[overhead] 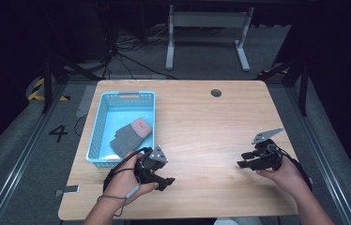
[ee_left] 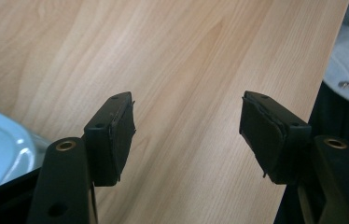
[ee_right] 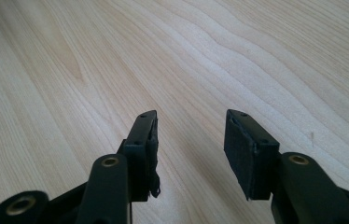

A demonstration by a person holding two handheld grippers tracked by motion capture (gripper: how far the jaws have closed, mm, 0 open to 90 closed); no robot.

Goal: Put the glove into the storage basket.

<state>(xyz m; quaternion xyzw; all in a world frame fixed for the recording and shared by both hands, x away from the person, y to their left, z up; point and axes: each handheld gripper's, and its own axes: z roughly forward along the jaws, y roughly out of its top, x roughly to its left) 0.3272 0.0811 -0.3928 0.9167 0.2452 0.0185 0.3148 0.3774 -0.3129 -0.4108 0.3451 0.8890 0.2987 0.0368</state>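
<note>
Your left gripper [overhead: 163, 177] sits low over the near-left part of the desk [overhead: 197, 126], just beside the near right corner of the blue basket [overhead: 99, 126]. In the left gripper view its fingers [ee_left: 116, 133] stand wide apart with bare wood grain between them — nothing is gripped.

Your right gripper [overhead: 246, 159] rests over the near-right part of the desk, well apart from the basket. In the right gripper view its fingers [ee_right: 249, 151] are also parted, with bare desk surface between the pads — no object held.

The glove [overhead: 130, 135] lies inside the basket, in its near half and toward the right wall. Appearance:
- Body: grey knit fabric, lying flat.
- Cuff: a pink band at the far end, pointing toward the far right of the basket.
- Finger end: points toward the near left of the basket, where the separate fingers of the glove are just discernible.

The basket is light blue, rectangular, with perforated walls, standing on the left part of the desk with its long side running away from you. A corner of it shows pale blue at the left edge of the left gripper view.
</note>
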